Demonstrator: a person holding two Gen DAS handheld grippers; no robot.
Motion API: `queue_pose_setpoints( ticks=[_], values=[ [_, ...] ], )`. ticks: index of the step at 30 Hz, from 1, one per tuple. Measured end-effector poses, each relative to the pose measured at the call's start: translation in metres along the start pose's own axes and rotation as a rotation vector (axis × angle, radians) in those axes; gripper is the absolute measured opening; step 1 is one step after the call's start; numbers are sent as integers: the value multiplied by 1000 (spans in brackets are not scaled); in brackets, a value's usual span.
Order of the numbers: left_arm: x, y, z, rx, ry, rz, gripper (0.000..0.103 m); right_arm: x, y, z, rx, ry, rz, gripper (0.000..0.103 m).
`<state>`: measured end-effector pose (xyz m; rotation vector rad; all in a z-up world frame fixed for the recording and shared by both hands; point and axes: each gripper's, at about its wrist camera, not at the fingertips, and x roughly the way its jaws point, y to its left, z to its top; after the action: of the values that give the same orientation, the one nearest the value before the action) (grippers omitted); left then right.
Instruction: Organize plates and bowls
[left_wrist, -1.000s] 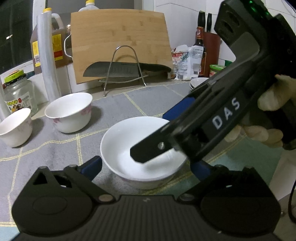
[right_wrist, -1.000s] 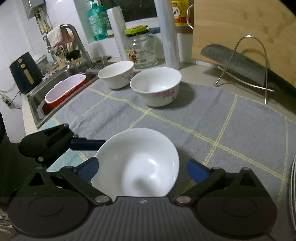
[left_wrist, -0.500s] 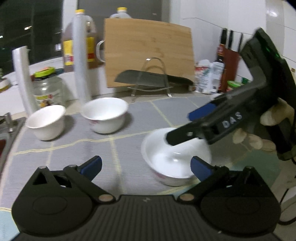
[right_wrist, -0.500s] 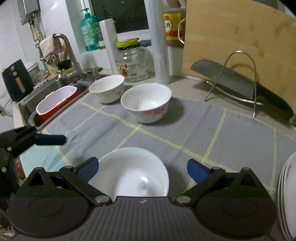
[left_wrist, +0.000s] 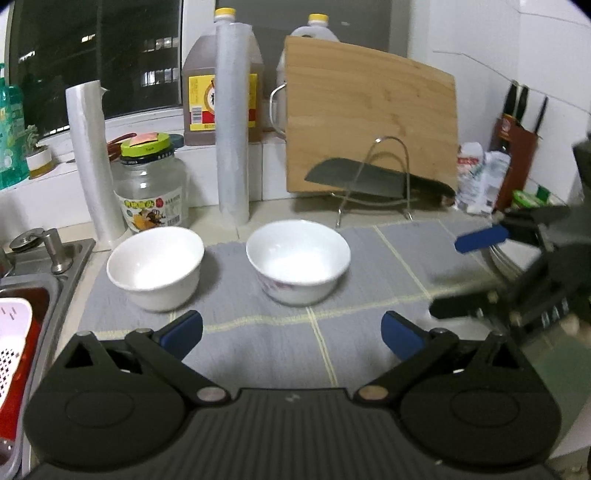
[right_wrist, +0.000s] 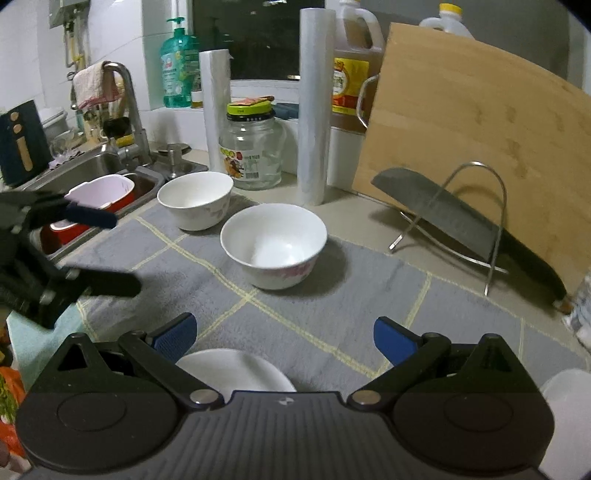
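Two white bowls stand on the grey mat: a flower-patterned bowl (left_wrist: 298, 261) (right_wrist: 273, 245) in the middle and a second bowl (left_wrist: 156, 267) (right_wrist: 195, 199) to its left near the sink. A third white bowl (right_wrist: 233, 371) lies just under my right gripper (right_wrist: 285, 335), which is open and empty above it. My left gripper (left_wrist: 291, 334) is open and empty, in front of the two bowls. The right gripper shows blurred at the right of the left wrist view (left_wrist: 480, 273). A stack of white plates (right_wrist: 565, 417) is at the lower right.
A sink (right_wrist: 85, 173) with a red-and-white basket (right_wrist: 101, 194) lies left of the mat. A glass jar (left_wrist: 149, 188), film rolls (left_wrist: 232, 118), oil bottle, cutting board (left_wrist: 369, 118), cleaver on a wire stand (left_wrist: 376, 181) and knife block (left_wrist: 515, 155) line the back.
Both grippers pulled back from the near white bowl and rose. The left gripper swung left to face the two far bowls. The near bowl stays on the mat.
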<state>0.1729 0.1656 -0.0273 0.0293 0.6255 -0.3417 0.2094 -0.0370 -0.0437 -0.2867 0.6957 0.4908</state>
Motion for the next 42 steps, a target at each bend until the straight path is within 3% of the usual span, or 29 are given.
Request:
queue_pose_setpoints(
  ticks=[10,30,34,37,42],
  values=[
    [42,-5,33,-37,53,41,102,29,-12,14,-113,0,88,103],
    [130,4,66,-63,138,-24,101,97,-30,38,-137,45,191,103],
    [139,7,68,-71,152,-37,98,105,-29,39,-151,56,202,103],
    [144,9,68,-77,159,-48,90,110,-30,41,-153,62,214,102],
    [149,10,68,-85,167,-61,88,116,-30,43,-161,68,228,100]
  ],
)
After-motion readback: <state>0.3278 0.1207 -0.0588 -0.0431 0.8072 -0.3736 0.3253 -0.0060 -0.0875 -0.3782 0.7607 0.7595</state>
